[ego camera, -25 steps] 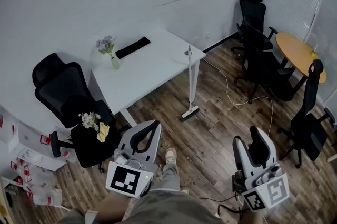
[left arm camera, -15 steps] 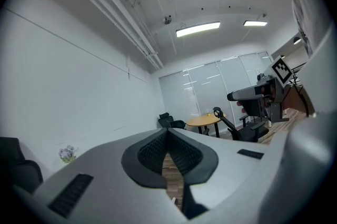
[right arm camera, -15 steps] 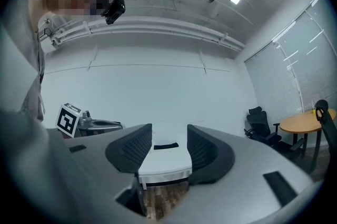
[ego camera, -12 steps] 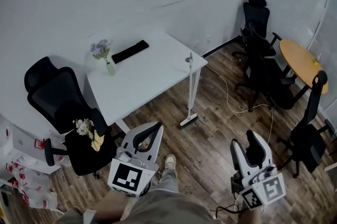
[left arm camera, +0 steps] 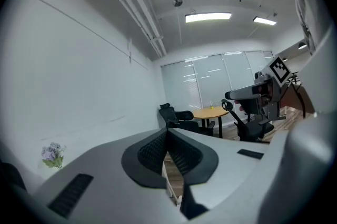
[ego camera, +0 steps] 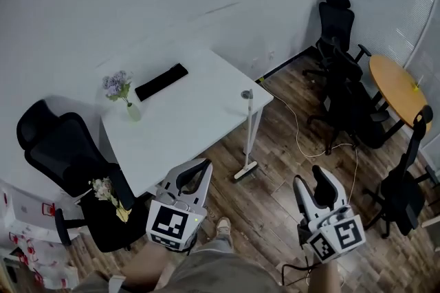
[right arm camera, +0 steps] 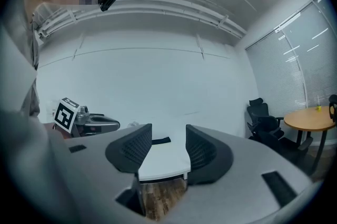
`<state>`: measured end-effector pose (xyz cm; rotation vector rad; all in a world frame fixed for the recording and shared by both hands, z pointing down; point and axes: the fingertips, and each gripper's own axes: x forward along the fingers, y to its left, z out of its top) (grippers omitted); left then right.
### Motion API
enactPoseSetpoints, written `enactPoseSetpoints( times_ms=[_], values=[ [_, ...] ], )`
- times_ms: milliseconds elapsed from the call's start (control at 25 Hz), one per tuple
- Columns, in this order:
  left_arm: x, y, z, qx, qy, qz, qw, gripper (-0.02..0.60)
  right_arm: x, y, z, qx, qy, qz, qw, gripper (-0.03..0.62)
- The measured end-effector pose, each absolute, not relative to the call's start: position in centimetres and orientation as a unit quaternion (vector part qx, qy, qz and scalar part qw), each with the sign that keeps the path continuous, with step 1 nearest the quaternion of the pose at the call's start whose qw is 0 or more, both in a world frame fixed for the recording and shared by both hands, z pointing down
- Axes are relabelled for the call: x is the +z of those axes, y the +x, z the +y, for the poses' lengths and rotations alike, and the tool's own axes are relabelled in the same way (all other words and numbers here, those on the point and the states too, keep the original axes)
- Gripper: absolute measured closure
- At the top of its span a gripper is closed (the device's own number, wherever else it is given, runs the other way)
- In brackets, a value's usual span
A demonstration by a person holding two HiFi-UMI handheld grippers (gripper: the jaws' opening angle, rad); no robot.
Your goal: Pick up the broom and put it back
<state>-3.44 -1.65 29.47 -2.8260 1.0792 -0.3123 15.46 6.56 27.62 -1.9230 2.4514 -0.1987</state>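
Note:
The broom (ego camera: 249,133) has a white handle and stands leaning against the near right corner of the white table (ego camera: 192,113), its head (ego camera: 245,171) on the wooden floor. My left gripper (ego camera: 203,164) is held low at the table's front edge, left of the broom head, its jaws shut on nothing (left arm camera: 167,132). My right gripper (ego camera: 313,181) hangs over the floor to the right of the broom, well apart from it. Its jaws are open and empty (right arm camera: 168,148), with the table (right arm camera: 164,161) showing between them.
On the table stand a vase of flowers (ego camera: 118,89) and a flat black bar (ego camera: 161,82). A black chair holding a bouquet (ego camera: 75,168) is at the left. More black chairs (ego camera: 344,85) and a round wooden table (ego camera: 402,92) are at the right. A cable (ego camera: 295,126) trails over the floor.
The view has shifted toward the table, so the table and broom lie nearer. Both grippers have come closer to the broom; the right one has moved up and left.

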Motion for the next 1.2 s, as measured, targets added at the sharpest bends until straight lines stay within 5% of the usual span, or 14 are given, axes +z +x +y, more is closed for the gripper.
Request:
enactPoseSetpoints(
  times_ms=[1200],
  values=[
    [36.7, 2.9, -20.0, -0.175, -0.907, 0.384, 0.0, 0.566, 40.4, 21.6, -16.4, -0.166, -0.561, 0.808, -0.078, 0.382]
  ],
)
